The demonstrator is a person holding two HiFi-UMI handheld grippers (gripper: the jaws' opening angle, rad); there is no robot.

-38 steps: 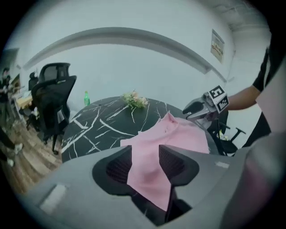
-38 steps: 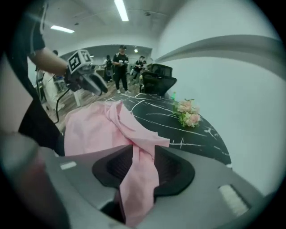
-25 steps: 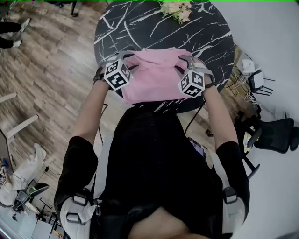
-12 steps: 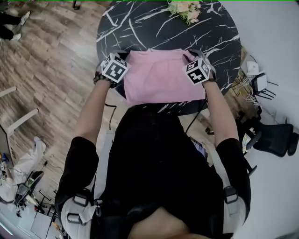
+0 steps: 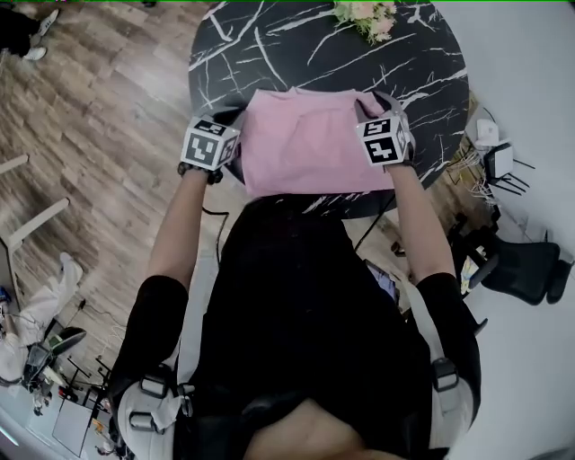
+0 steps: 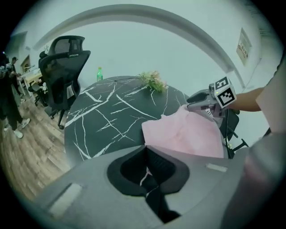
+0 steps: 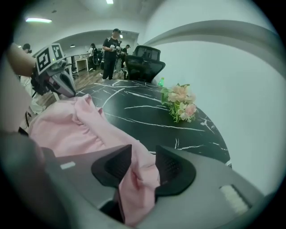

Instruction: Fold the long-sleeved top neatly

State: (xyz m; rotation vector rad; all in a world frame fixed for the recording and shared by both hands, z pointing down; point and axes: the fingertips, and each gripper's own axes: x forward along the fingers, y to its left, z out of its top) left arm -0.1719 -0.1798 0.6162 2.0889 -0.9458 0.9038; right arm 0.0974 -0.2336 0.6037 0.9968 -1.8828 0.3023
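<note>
On the round, dark marble tabletop (image 5: 269, 54) the pink long-sleeved top (image 5: 305, 148) lies as a rough rectangle close to the rim nearest me, with the flowers (image 5: 364, 13) well apart at the far side. I have one gripper at each side of the top, so I judge the step in hand to be taking both side edges for the next fold.

My right gripper (image 7: 143, 156) has its jaws about half apart. They have just been opening a little, and a thick bunch of pink cloth fills the gap and hangs below the pads, which look to press on it from both sides. My left gripper (image 6: 145, 152) has its jaws closed tight together right at the top's edge. Only a thin pale sliver shows in the seam, and I cannot tell whether that is cloth.

To do this well I want to be sure of the left hold before lifting, or one side rises alone and the panel skews. I would keep both hands level, move them together, hold the cloth lightly taut between them, and lay edge on edge. The right bunch is thick, so I would set it down flat to avoid a lump
</note>
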